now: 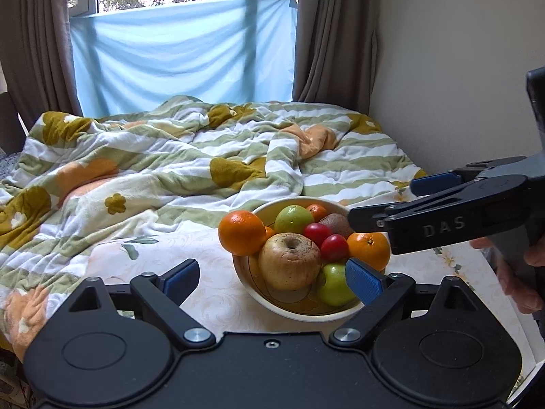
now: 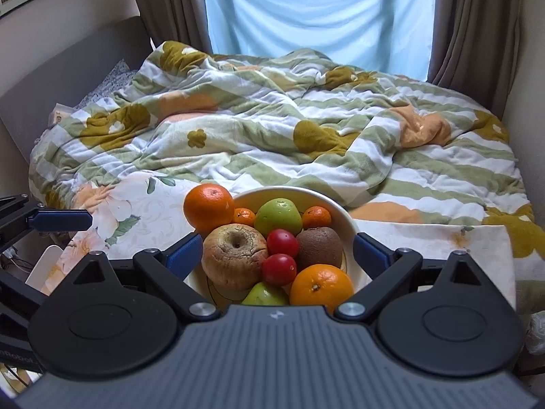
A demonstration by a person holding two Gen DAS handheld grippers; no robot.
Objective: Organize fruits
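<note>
Both sets of jaws are standing wide apart with nothing clamped between them. Seen from its own camera, the left gripper [image 1: 272, 277] is hovering low in front of the bowl [image 1: 269, 301], its right blue pad overlapping the near green apple [image 1: 332, 284] in the picture; whether it touches cannot be told. In the right wrist view the right gripper [image 2: 277, 255] is spreading its blue pads to either side of the bowl [image 2: 344, 213], clear of the fruit.

All the fruit is sitting heaped in that bowl, which is resting on a pale floral cloth [image 1: 170, 248] at the near edge of the bed. A big orange [image 1: 242, 231] is perching on the left rim, with a tiny orange [image 2: 244, 217] just behind it. A wrinkled brown apple [image 1: 289, 260] is filling the front left. Two red fruits [image 1: 325, 240] are lying touching in the middle. A second orange [image 1: 369, 250] is sitting at the right, a kiwi [image 2: 318, 247] just behind it. Another green apple [image 1: 293, 218] is at the back, beside a small orange [image 2: 316, 217].

From the left wrist camera the right gripper is reaching in from the right above the bowl's far side, and a hand [image 1: 517, 279] is gripping its handle. A striped, flowered quilt [image 1: 153, 156] is lying rumpled across the bed behind. A blue sheet [image 1: 180, 51] is hanging over the window, with brown curtains [image 1: 330, 34] at each side.
</note>
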